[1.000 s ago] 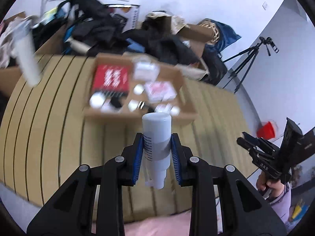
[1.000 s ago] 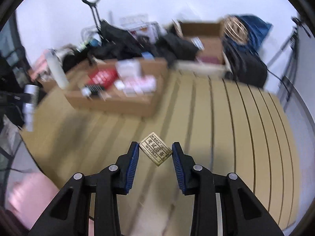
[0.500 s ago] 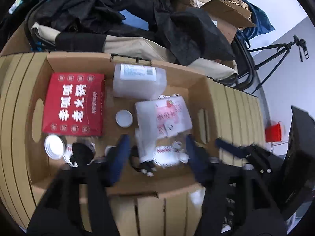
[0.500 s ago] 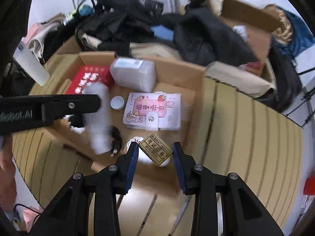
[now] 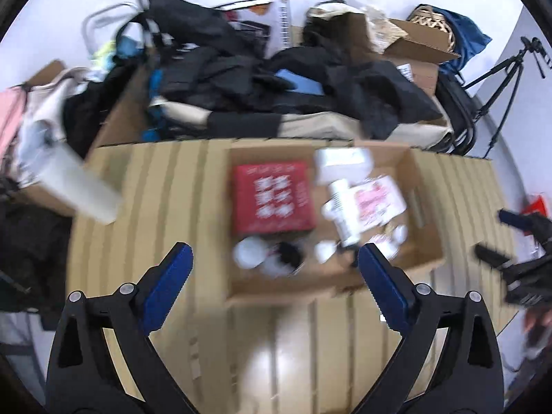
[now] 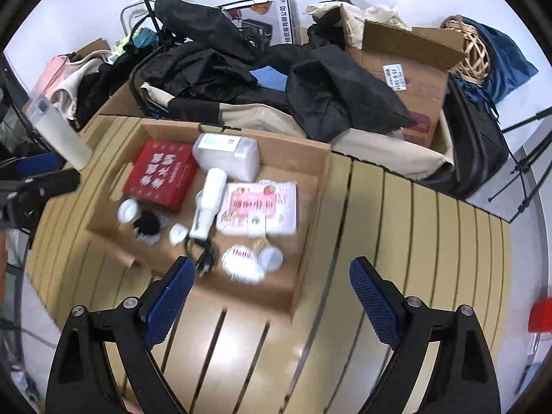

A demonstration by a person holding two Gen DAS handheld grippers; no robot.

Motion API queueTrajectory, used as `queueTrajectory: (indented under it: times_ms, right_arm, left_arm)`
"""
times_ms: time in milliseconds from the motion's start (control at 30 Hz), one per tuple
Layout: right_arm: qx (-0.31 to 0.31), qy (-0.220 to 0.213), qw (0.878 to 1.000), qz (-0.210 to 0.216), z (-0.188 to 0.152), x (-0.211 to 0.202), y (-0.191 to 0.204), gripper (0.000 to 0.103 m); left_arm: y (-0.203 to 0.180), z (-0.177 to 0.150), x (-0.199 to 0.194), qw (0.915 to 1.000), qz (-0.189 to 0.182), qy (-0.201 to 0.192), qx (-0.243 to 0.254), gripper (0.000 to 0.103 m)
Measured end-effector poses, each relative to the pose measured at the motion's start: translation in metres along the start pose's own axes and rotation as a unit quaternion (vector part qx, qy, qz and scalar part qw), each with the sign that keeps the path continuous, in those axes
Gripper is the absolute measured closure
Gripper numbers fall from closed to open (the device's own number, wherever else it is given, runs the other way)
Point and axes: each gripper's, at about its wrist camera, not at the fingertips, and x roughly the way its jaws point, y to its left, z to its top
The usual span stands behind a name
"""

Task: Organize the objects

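Note:
An open cardboard box (image 5: 293,289) (image 6: 241,293) sits on the slatted tan table (image 6: 414,241). In it lie a red carton (image 6: 160,174), a clear tub (image 6: 227,151), a pink pack (image 6: 262,203), white lids, a black cable and a "Hello" packet (image 6: 241,262). A white bottle (image 5: 339,207) (image 6: 210,200) lies on its side in the box, and a small tan packet (image 6: 259,242) lies near the "Hello" packet. My left gripper (image 5: 274,255) and right gripper (image 6: 270,265) hover over the box's near side. Both pairs of jaws are opening wide, with nothing between them.
A tall white tumbler (image 5: 79,189) (image 6: 58,134) stands at the table's left edge. Black bags and clothes (image 6: 241,69) and another cardboard box (image 6: 407,69) are piled behind the table. A tripod (image 6: 528,158) stands at the right, and a red thing (image 6: 540,314) lies lower right.
The left gripper let go of the white bottle and the right one let go of the tan packet. Both now lie in the box. Both grippers opened wide and drew back.

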Motion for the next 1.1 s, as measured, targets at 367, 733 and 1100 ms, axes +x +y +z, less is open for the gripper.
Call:
queueTrajectory:
  times_ms: [367,733,1100]
  right_arm:
    - [-0.016,-0.046,0.999,-0.006,-0.074,-0.099,0.043,0.009]
    - [-0.031,-0.141,0.989,-0.007,-0.187,-0.163,0.114,0.009]
    - [0.016,-0.196,0.980,-0.001,-0.348,-0.197,0.171,0.009]
  left_arm:
    - [0.004,-0.097,-0.092,0.9990,0.011,-0.022,0.037,0.005]
    - [-0.007,-0.223,-0.164,0.9876,0.062,-0.139,0.036,0.000]
    - [-0.014,-0.390,-0.209,0.9830,0.049,-0.177,0.003,0.000]
